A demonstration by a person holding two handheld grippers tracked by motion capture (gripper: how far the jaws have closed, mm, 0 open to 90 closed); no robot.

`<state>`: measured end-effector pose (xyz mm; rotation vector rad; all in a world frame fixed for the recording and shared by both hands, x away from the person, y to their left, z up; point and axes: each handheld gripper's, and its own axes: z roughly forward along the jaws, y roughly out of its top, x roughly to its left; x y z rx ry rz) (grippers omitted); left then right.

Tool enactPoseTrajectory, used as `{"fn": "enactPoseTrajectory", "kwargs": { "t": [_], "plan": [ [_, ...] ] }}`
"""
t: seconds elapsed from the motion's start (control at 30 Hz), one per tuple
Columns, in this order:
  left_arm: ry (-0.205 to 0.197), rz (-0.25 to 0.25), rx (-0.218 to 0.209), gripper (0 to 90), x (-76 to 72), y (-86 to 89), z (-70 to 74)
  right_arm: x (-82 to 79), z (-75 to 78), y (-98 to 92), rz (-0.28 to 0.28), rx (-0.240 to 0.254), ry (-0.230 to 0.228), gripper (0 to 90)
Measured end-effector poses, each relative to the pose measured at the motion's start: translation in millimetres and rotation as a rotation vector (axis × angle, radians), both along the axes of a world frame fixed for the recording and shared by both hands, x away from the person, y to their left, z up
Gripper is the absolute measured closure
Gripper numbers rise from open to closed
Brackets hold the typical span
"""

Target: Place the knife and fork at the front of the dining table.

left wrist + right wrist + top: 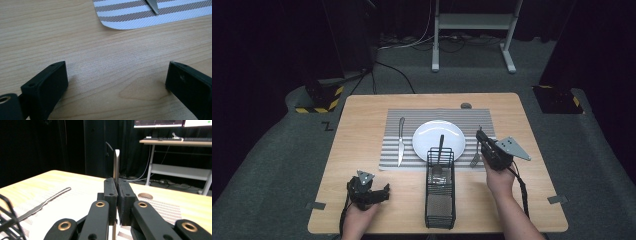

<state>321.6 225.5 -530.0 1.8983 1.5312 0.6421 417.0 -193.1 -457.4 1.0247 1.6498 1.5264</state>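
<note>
Two grippers over desk, one loaded.
Right gripper clamped on fork near placemat right edge; left gripper spread apart near front edge.

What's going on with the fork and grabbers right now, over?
Right gripper shut on the fork, right of the plate. Left gripper open, low over bare table. Wire caddy with one utensil stands between the hands. Over.

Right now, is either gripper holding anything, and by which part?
The right gripper is shut on the fork, gripping its handle, with the handle end sticking up past the jaws. The left gripper is open over bare table, holding nothing.
</note>
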Motion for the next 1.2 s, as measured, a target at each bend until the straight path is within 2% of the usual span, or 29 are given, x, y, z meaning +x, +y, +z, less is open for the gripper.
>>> {"fn": "enactPoseTrajectory", "kwargs": {
  "t": [0.13,0.17,0.3,0.47,0.7,0.97,1.2],
  "plan": [
    [-0.002,0.000,0.001,4.5,0.0,0.0,0.0,8.9,-1.5,-2.1,-0.010,0.028,0.024,87.0],
    [-0.002,0.000,0.001,4.5,0.0,0.0,0.0,16.5,-2.4,-2.8,-0.018,0.039,0.043,86.8],
    [-0.002,0.000,0.001,4.6,-0.2,0.0,0.0,27.9,-4.4,-3.0,-0.028,0.045,0.067,86.5],
    [-0.003,0.000,0.001,4.8,-0.3,0.0,0.0,49.5,-9.9,-3.9,-0.042,0.066,0.127,85.9],
    [-0.003,0.002,0.000,5.2,-0.8,-0.1,0.0,70.1,-18.3,0.2,-0.059,0.055,0.178,85.2],
    [-0.004,0.003,0.000,5.7,-1.5,0.0,0.1,86.3,-29.0,2.6,-0.072,0.064,0.224,84.4],
    [-0.005,0.002,-0.001,6.1,-1.7,0.2,0.1,101.4,-40.3,5.5,-0.092,0.069,0.288,83.9]
  ]
}}
